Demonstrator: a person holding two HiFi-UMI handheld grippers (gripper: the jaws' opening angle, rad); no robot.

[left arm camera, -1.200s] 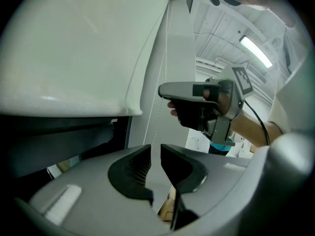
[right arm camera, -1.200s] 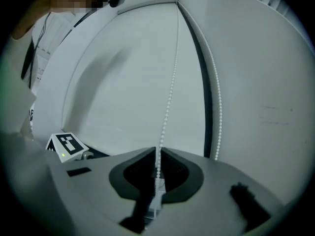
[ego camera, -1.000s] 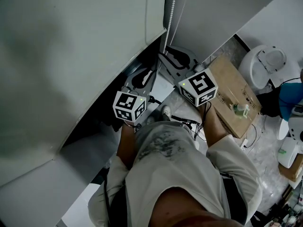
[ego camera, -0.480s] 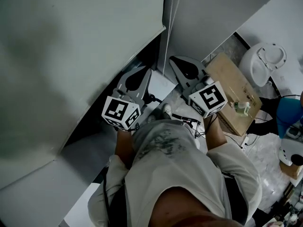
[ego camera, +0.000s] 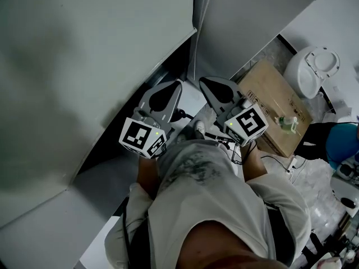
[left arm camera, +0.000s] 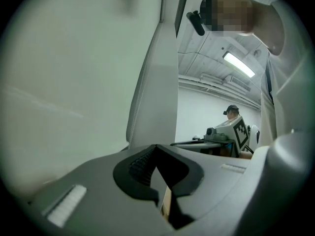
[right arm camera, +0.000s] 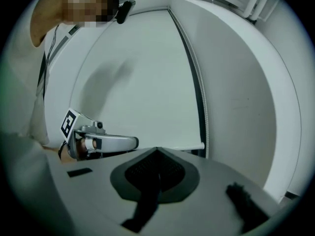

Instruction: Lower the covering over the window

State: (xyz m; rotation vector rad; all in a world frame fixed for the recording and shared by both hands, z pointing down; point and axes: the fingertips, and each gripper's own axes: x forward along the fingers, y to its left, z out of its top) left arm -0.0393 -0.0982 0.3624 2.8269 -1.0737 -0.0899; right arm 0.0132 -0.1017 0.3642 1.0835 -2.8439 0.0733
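The blind [ego camera: 84, 66] fills the upper left of my head view as a broad pale sheet. Its lower edge slants from the lower left up to the top middle, with a dark gap of window under it. From my right gripper's view, the blind's bottom bar [right arm camera: 188, 147] sits low in the opening, with a dark strip of window showing along its right side. The bead chain [right arm camera: 206, 114] hangs just beside that right edge, between the blind and the side wall.

My left gripper [ego camera: 174, 86] is below the blind's lower edge and not touching it. Its jaws are pressed together with nothing between them. My right gripper [ego camera: 205, 82] is just beside it, near the foot of the chain, and its jaws are also closed and empty. The tips of the two point up toward the blind and stand close together but apart.

Beneath them I see my pale shorts [ego camera: 207, 195] and one shoe [ego camera: 196, 130]. To my right on the floor is a cardboard box [ego camera: 269, 102] with a small bottle [ego camera: 286, 125] on it. A round white fixture [ego camera: 311, 72] stands beyond the box. In my left gripper's view, a person in a cap [left arm camera: 231, 111] is far off under a ceiling light [left arm camera: 238, 64].
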